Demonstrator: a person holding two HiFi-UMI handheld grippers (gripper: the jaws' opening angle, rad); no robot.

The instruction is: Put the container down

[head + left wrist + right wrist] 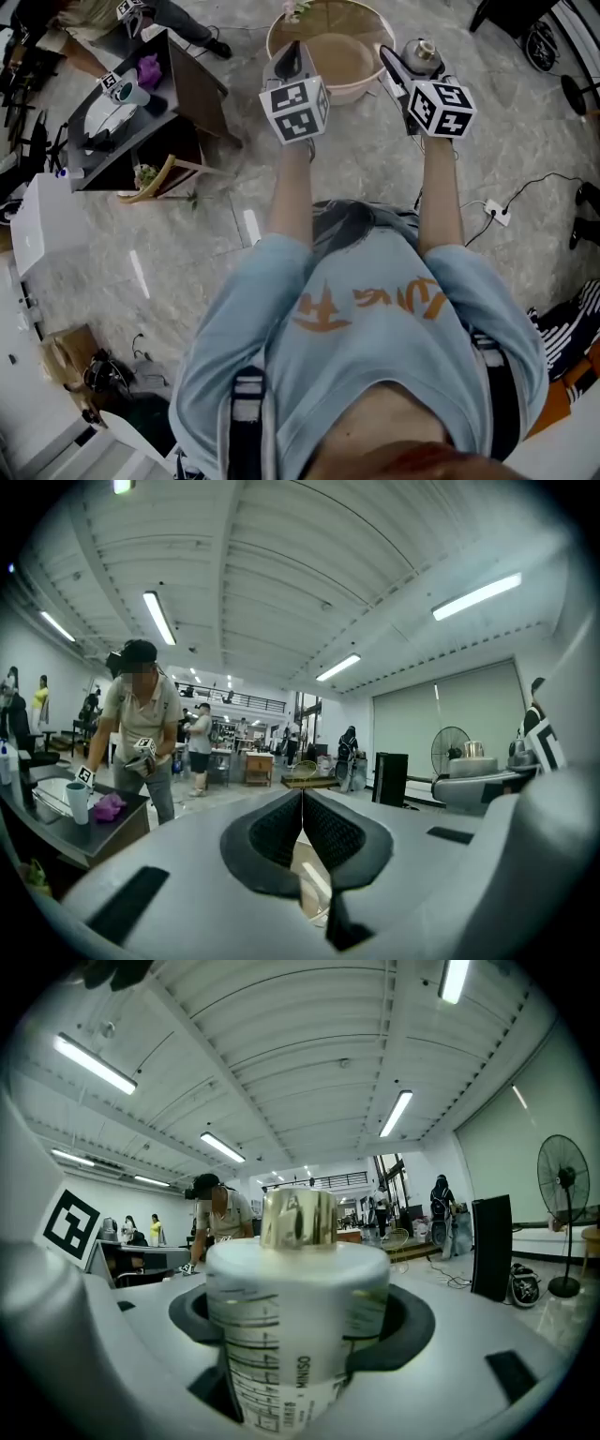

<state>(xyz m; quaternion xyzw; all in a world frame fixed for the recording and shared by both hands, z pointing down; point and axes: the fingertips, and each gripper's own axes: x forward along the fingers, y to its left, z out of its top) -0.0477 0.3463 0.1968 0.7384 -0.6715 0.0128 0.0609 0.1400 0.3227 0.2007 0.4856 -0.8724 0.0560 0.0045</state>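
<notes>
The container (298, 1321) is a white cylindrical bottle with printed lines and a shiny gold cap. It stands upright between the dark pads (398, 1330) of my right gripper (405, 58), which grips it from both sides. In the head view the container (420, 53) is held in the air beside a beige bowl (323, 89) on a round table (281, 28). My left gripper (289, 56) is raised next to it, at the bowl's left rim. In the left gripper view the left gripper (302, 829) has its pads pressed together with nothing between them.
A dark desk (178, 103) with a cup and a purple cloth (150, 69) stands at the left, and a person (139, 728) works at it. A power strip and cable (496, 212) lie on the marble floor at the right. A standing fan (565, 1208) is further off.
</notes>
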